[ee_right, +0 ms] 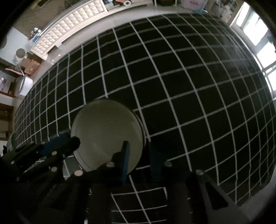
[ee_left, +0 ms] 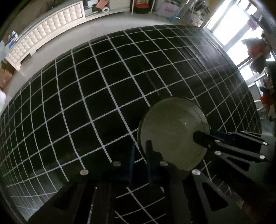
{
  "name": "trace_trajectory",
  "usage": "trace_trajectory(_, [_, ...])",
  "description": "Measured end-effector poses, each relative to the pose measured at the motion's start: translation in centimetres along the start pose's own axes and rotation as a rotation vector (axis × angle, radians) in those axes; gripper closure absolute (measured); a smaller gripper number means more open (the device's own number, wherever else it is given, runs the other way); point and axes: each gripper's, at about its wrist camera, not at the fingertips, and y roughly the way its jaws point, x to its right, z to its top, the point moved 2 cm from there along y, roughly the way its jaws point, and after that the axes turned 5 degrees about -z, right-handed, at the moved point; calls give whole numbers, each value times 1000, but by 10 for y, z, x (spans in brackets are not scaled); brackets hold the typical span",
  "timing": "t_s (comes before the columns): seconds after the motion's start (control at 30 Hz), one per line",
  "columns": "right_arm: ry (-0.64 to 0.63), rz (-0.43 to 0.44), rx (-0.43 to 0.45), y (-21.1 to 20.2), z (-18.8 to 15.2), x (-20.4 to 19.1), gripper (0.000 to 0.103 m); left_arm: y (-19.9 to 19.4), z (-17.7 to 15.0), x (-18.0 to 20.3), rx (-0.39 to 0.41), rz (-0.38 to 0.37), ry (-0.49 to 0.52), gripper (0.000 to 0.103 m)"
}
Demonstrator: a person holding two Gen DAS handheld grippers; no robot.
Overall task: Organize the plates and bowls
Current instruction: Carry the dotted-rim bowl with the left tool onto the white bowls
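A pale round bowl (ee_left: 172, 131) with a dark outer side rests on the black table (ee_left: 86, 89) marked with a white grid. My left gripper (ee_left: 140, 155) points down over the bowl's left rim, one finger inside and one outside, shut on it. The right gripper (ee_left: 198, 137) comes in from the right onto the opposite rim. In the right wrist view the same bowl (ee_right: 107, 131) lies left of centre, and my right gripper (ee_right: 139, 155) straddles its right rim, shut on it. The left gripper (ee_right: 75, 142) reaches the bowl's left edge. What lies under the bowl is hidden.
The gridded table (ee_right: 198, 89) stretches far beyond the bowl. Past its far edge stand a white tufted bench (ee_left: 48, 32) and shelves with clutter (ee_left: 141, 6). Cardboard boxes (ee_right: 31, 65) sit on the floor at left. Bright windows (ee_left: 232, 29) are at right.
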Motion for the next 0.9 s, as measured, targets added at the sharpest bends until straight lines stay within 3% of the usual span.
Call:
trace_trajectory(0.3, [-42,-43,9,-3,-10,-13,86,5,-4,-2,-41,57,31,95])
trace_trajectory(0.67, [-155,-14,8,-6,-30,-64,85,-9,-45,-57,-96,108,-23,92])
trace_trajectory(0.9, [-186,37,-46,5,-45,-104,86,-25,-67,-94,-110,147,-62,93])
